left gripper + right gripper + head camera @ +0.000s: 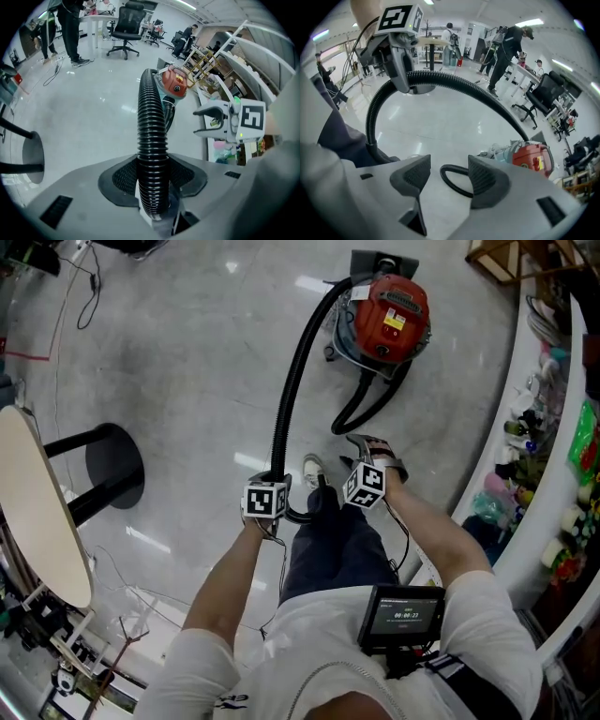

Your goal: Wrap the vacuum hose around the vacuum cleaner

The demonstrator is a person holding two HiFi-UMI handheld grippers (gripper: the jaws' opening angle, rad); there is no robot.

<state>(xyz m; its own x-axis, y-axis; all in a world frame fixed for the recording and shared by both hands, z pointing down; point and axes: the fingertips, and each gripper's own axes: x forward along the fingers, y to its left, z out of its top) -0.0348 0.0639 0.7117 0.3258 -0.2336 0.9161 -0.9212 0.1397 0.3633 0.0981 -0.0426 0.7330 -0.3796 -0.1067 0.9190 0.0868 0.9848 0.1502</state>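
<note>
The left hand-held gripper [152, 176] clamps a ribbed black vacuum hose [151, 117]; the right hand-held gripper [443, 176] gapes empty. A domed red vacuum cleaner [389, 320] sits upper right, glossy grey floor [187, 352] open leftward.

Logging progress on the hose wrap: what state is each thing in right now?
vacuum hose: unwrapped, lifted off the floor in an arc.
vacuum cleaner: upright on the floor, hose not yet wrapped around it.
left gripper: shut on the vacuum hose.
right gripper: open, empty.
</note>
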